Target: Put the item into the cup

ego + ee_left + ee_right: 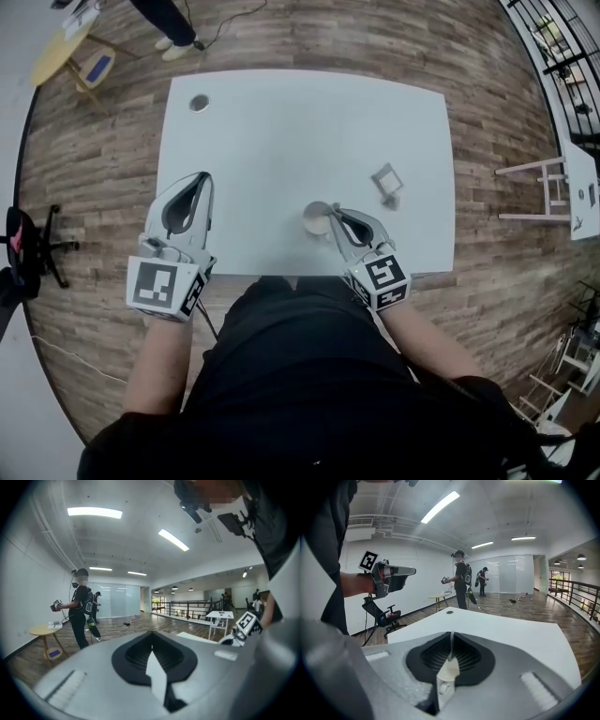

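The cup (315, 219), cream and open-topped, is standing upright near the front edge of the white table (281, 131); whether anything is lying inside it is too small to tell. The right gripper (332, 213) is reaching to the cup's right rim with its jaws drawn narrow. Its own view is showing a cream strip pinched between them, so it is gripping the cup's wall. The item (386, 182), a small grey squarish piece, is lying on the bare tabletop beyond and to the right of the cup, outside it and not touching it. The left gripper (202, 178) is hovering over the table's left front part, jaws meeting at the tips, well apart from both.
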A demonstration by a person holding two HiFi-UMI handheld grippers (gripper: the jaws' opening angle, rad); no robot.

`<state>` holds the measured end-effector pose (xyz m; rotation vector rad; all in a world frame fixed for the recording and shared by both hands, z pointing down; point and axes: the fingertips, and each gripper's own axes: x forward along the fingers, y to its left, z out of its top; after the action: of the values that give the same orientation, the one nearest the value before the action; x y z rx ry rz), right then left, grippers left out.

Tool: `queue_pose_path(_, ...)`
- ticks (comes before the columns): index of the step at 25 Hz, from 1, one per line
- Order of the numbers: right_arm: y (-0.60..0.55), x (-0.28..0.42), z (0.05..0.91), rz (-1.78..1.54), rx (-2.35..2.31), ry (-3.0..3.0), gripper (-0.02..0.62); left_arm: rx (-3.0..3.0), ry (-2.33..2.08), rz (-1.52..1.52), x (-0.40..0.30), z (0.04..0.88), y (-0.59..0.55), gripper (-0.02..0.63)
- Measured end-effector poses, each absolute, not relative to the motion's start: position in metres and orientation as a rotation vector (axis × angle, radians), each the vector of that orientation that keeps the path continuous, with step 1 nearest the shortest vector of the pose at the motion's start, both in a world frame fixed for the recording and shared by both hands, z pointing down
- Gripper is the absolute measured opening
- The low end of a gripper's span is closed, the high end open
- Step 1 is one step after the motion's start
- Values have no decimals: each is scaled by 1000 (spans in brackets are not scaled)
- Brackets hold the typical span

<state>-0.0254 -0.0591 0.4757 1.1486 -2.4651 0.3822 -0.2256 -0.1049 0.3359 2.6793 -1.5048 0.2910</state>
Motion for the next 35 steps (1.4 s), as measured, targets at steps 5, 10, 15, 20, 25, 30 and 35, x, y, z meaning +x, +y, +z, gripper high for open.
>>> queue_pose_path(5, -60, -29, 482, 407, 1146, -2455, 21, 2663, -1483, 309, -226, 345, -106, 0)
queue_pose_path(10, -60, -37, 484, 369, 1106, -2456, 21, 2649, -1473, 316, -225, 351, -110, 0)
queue_pose_path(15, -59, -39, 488, 383, 1095, -2456, 21, 2653, -1439, 355, -220, 356, -111, 0)
queue_pose_path(20, -55, -45, 491, 381, 1069, -2455, 21, 2639, -1449, 338, -223, 358, -113, 0)
queue_pose_path(25, -54, -46, 495, 394, 1058, -2448, 21, 2636, -1430, 344, -219, 362, -118, 0)
queue_pose_path(30, -52, -52, 494, 377, 1038, -2455, 21, 2628, -1399, 347, -213, 369, -121, 0)
queue_pose_path(35, -48, -46, 497, 391, 1022, -2448, 21, 2640, -1350, 357, -194, 375, -116, 0)
